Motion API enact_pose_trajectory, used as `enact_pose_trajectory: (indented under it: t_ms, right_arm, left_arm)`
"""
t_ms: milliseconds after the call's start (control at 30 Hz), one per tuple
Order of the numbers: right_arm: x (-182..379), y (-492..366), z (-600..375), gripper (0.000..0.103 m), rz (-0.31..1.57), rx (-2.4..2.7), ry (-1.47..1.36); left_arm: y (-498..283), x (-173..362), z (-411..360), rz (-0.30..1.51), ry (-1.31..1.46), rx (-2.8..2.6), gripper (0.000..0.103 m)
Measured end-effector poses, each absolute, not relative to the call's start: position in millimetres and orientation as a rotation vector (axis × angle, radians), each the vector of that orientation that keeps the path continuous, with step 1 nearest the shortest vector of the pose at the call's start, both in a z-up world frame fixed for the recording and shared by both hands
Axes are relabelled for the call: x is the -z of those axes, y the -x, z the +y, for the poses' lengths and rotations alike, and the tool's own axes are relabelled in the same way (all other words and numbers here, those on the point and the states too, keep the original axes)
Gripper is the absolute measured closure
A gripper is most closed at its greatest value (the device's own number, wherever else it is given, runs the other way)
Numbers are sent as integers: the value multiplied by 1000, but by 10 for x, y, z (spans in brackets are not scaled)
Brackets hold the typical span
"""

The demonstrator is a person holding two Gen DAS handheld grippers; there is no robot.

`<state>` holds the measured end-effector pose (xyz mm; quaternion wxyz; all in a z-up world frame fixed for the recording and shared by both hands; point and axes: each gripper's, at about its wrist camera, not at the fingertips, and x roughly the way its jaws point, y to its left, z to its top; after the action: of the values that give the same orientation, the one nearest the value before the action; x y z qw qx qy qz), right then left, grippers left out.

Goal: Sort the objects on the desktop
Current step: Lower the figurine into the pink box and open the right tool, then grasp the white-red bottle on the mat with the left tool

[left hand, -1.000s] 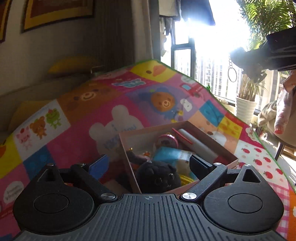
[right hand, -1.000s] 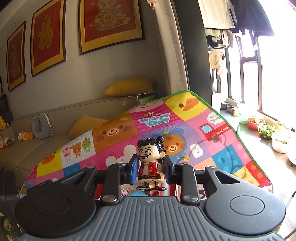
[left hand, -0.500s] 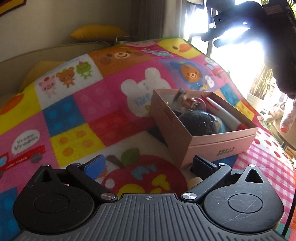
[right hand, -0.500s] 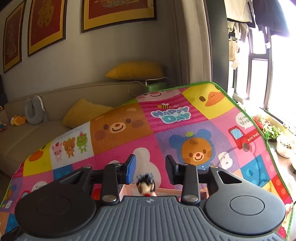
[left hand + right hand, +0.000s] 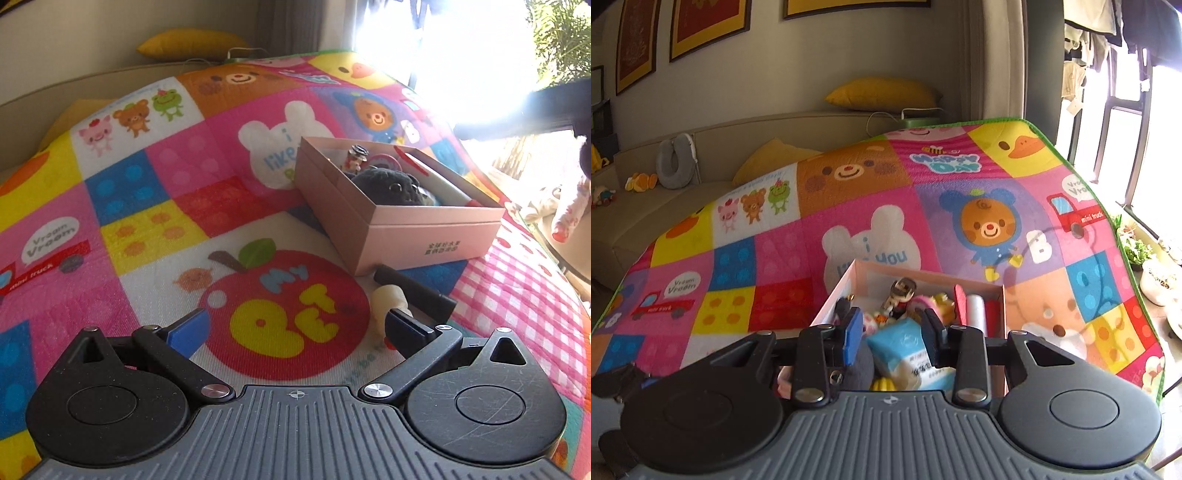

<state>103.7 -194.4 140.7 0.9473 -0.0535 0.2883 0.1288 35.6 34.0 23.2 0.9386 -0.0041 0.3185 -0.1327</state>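
Note:
A pink cardboard box [image 5: 424, 236] sits on the colourful play mat [image 5: 155, 192] and holds several small things: a black plush [image 5: 388, 186], a doll figurine [image 5: 901, 295], a blue-white carton [image 5: 908, 350] and a red-capped tube [image 5: 975, 310]. My left gripper [image 5: 295, 328] is open and empty, low over the mat in front of the box. A black marker [image 5: 413, 293] and a cream-coloured piece [image 5: 388, 299] lie just ahead of its right finger. My right gripper [image 5: 890, 332] is open and empty above the box [image 5: 842, 284].
The mat's green edge [image 5: 1115, 221] drops off at the right towards potted plants [image 5: 1160, 280] and a bright window. A beige sofa [image 5: 665, 192] with yellow cushions stands behind the mat.
My right gripper let go of the doll figurine, which now lies in the box, and then tilted down. My left gripper pulled back from the box and lowered towards the mat.

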Motion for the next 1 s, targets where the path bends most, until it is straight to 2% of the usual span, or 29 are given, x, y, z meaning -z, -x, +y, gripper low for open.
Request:
enact_pose_trajectory:
  t_ms: [267, 433, 533, 567, 833, 933, 967, 1000]
  right_arm:
    - [-650, -458, -1562, 70, 706, -361, 236]
    - [-375, -506, -1428, 70, 737, -355, 240]
    - [-287, -537, -1469, 73, 772, -349, 211]
    - [-277, -512, -1497, 80, 775, -354, 204]
    - [-243, -170, -1855, 80, 753, -304, 206]
    - [-219, -66, -2009, 64, 708, -206, 236]
    - [-204, -33, -2058, 55, 686, -166, 247]
    - [-191, -3, -2105, 51, 674, -146, 242]
  left_arm:
    - [-126, -260, 406, 654, 25, 232, 0]
    - [8, -343, 380, 642, 8, 220, 0]
    - [59, -370, 367, 645, -2, 215, 0]
    - [65, -371, 357, 649, -3, 215, 0]
    - [56, -317, 46, 677, -31, 303, 0]
    - [25, -279, -98, 679, -43, 336, 0]
    - [12, -268, -137, 677, -44, 347, 0]
    - [-3, -255, -170, 674, -47, 354, 0]
